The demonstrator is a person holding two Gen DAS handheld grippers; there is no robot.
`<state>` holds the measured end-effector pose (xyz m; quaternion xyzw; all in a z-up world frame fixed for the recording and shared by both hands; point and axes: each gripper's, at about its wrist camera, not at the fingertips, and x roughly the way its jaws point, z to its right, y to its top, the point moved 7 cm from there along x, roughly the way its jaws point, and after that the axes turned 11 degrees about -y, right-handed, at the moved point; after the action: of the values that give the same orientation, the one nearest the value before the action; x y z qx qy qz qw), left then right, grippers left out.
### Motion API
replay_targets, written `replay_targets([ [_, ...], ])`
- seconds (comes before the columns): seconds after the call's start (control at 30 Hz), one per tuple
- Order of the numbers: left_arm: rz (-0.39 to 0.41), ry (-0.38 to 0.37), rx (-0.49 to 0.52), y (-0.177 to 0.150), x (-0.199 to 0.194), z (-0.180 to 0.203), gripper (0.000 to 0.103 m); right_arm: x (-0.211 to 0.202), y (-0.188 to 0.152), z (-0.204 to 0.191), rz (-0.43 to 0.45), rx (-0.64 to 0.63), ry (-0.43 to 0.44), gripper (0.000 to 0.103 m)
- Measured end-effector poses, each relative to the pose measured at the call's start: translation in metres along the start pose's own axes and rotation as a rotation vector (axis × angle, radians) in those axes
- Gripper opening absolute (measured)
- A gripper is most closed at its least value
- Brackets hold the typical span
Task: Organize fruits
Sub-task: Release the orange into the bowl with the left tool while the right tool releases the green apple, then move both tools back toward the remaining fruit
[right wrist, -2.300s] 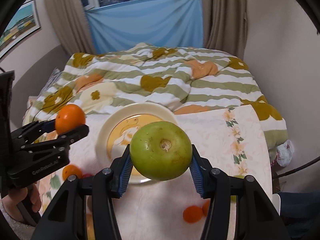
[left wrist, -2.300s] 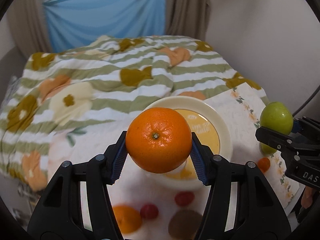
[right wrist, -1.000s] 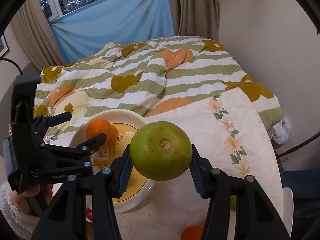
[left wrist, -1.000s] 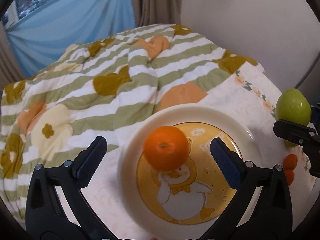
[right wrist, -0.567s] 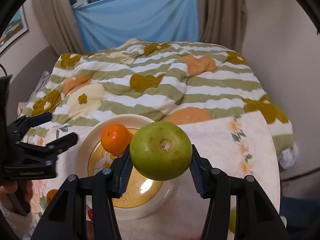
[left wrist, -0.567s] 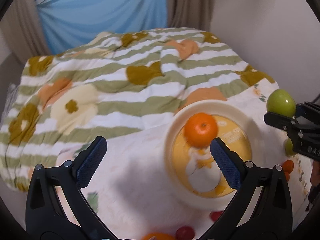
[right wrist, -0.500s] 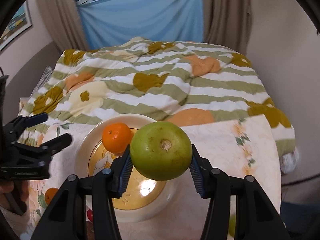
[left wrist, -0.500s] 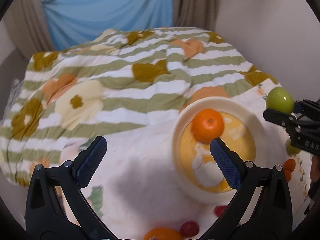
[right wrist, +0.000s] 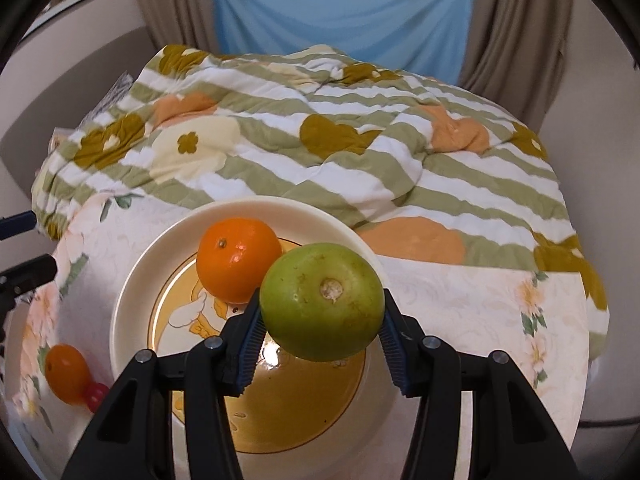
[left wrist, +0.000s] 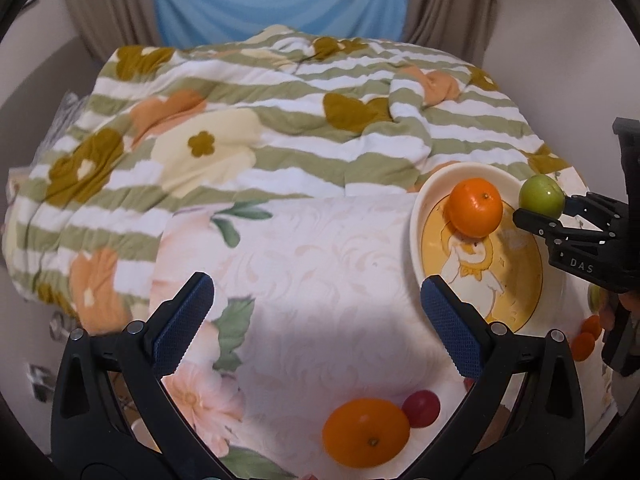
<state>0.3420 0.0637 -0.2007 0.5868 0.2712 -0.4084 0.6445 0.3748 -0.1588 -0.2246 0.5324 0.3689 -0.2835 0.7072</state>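
My right gripper (right wrist: 322,330) is shut on a green apple (right wrist: 322,300) and holds it above the cream plate (right wrist: 132,292) with a duck picture. An orange (right wrist: 238,266) lies on the plate's far side. My left gripper (left wrist: 318,320) is open and empty over the floral tablecloth, left of the plate (left wrist: 418,236). In the left wrist view the orange (left wrist: 475,207) sits in the plate, and the right gripper (left wrist: 540,216) holds the green apple (left wrist: 540,197) over the plate's right edge.
A second orange (left wrist: 366,432) and a red fruit (left wrist: 421,409) lie on the tablecloth (left wrist: 320,264) near me. Small orange fruits (left wrist: 584,340) and a green fruit (left wrist: 596,296) lie right of the plate. A striped floral quilt (left wrist: 280,120) covers the bed behind.
My left gripper let the orange go on the plate, opened wide and drew back to the left. My right gripper carried the green apple over the plate.
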Motion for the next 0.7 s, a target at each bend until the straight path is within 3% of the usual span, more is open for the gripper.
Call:
replay_targets([
  [0.3,-0.002,0.002,-0.069,-0.016,-0.006,-0.004,0.103,0.006,-0.004,-0.008,0.022,-0.066,-0.018,0.05],
  [0.37,0.003,0.009,-0.073,-0.018,-0.009,-0.002,0.103,-0.001,0.0,-0.008,0.061,-0.067,-0.014,0.074],
  [0.47,0.013,0.023,-0.082,-0.02,-0.017,0.001,0.103,-0.011,0.003,-0.007,0.101,-0.075,-0.007,0.096],
  [0.53,0.021,0.031,-0.093,-0.021,-0.023,0.003,0.103,-0.016,0.0,-0.004,0.096,-0.065,0.011,0.102],
  [0.7,0.051,0.051,-0.128,-0.027,-0.046,0.01,0.103,-0.036,-0.002,0.006,0.125,-0.044,0.028,0.102],
])
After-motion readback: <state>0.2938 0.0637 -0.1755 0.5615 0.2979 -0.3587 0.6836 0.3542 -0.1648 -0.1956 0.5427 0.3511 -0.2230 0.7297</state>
